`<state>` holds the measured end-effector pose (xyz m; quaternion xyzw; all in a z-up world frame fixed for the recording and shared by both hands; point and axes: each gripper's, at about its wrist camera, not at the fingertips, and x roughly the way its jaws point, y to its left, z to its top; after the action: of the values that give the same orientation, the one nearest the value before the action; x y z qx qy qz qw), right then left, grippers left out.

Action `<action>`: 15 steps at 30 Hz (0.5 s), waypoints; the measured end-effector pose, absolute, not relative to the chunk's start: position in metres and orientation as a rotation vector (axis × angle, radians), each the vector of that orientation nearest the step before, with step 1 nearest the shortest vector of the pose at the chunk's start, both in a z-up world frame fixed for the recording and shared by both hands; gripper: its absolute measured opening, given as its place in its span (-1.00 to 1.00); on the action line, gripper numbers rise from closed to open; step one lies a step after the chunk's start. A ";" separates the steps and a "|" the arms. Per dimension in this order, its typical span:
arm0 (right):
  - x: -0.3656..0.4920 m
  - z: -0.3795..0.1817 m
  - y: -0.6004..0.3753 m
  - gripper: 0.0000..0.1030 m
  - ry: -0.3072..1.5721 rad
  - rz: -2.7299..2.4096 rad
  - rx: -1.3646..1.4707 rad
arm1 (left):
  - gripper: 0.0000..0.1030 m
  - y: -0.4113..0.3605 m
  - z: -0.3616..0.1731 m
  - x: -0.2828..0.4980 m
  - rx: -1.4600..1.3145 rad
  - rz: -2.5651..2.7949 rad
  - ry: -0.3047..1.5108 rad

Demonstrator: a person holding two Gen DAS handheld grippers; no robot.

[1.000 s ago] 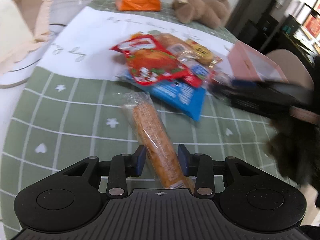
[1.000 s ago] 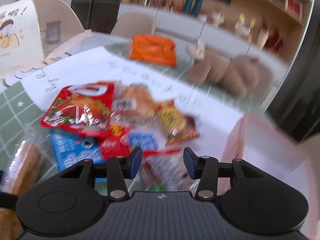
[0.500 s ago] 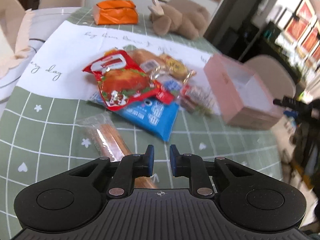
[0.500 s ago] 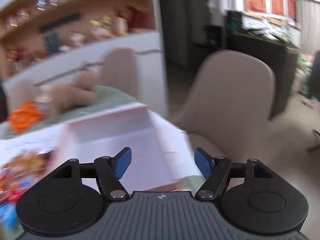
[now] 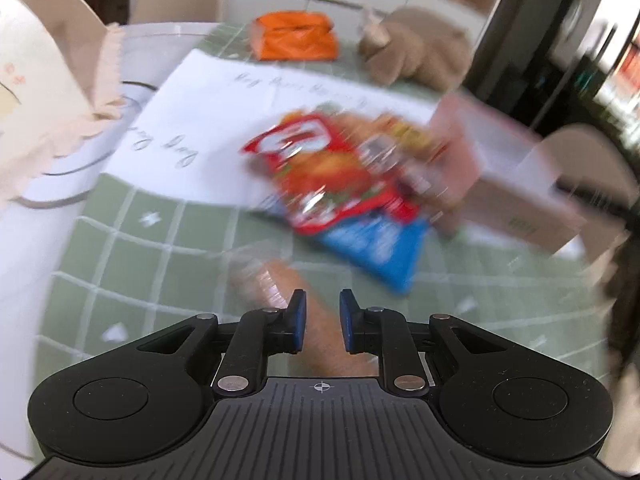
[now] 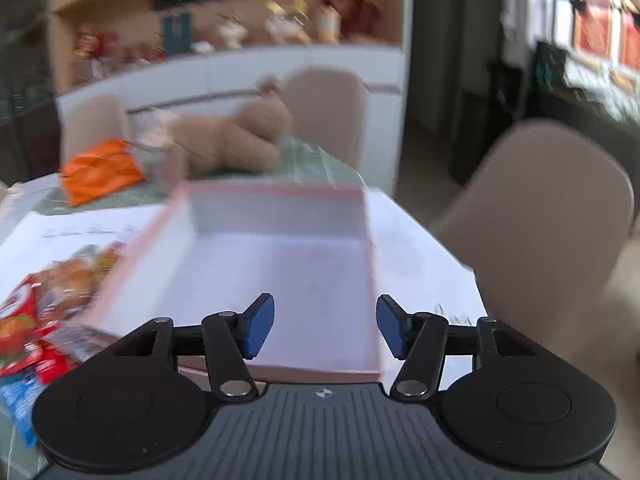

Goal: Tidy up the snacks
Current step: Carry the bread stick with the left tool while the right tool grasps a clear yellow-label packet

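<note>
My left gripper (image 5: pixel 322 318) is clamped on the wrapped bread stick (image 5: pixel 280 284), its blue pads pressing the orange-brown loaf from both sides while the clear wrapper end trails off toward the green checked cloth (image 5: pixel 132 256). Beyond it lies the snack pile: a red bag (image 5: pixel 320 168) on top, a blue pack (image 5: pixel 376 248) poking out below it, and smaller packets (image 5: pixel 404 140) behind (too blurred to read). The pile sits partly on a white paper (image 5: pixel 208 120) with handwriting. The pink box (image 5: pixel 516 184) stands just right of the pile.

My right gripper (image 6: pixel 326 326) hovers over that box (image 6: pixel 280 264), jaws apart and closing, with nothing between them. The box's white inside looks bare, and its near wall is just under the fingertips. The red bag (image 6: pixel 24 320) and blue pack (image 6: pixel 16 404) show at the left edge. Farther back on the table lie an orange packet (image 6: pixel 100 168) and a plush bear (image 6: pixel 228 140); a beige chair (image 6: pixel 552 216) stands to the right.
</note>
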<state>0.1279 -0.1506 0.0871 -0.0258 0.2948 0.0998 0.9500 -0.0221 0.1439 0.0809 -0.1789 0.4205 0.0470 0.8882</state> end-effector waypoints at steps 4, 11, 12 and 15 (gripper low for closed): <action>0.104 0.082 -0.141 0.37 0.644 0.336 -0.049 | -0.59 0.134 0.106 0.025 -0.412 -0.084 0.804; 0.069 0.075 -0.125 0.37 0.662 0.480 -0.179 | -0.59 0.112 0.082 0.168 -0.318 -0.175 0.862; 0.063 0.077 -0.127 0.37 0.656 0.493 -0.192 | -0.59 0.109 0.074 0.181 -0.293 -0.172 0.891; 0.053 0.080 -0.132 0.38 0.651 0.507 -0.214 | -0.60 0.102 0.056 0.194 -0.204 -0.194 0.972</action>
<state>0.0533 -0.1318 0.0803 -0.1036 0.3156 0.2460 0.9106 0.1935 0.1024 0.0556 -0.0979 0.4657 -0.0927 0.8746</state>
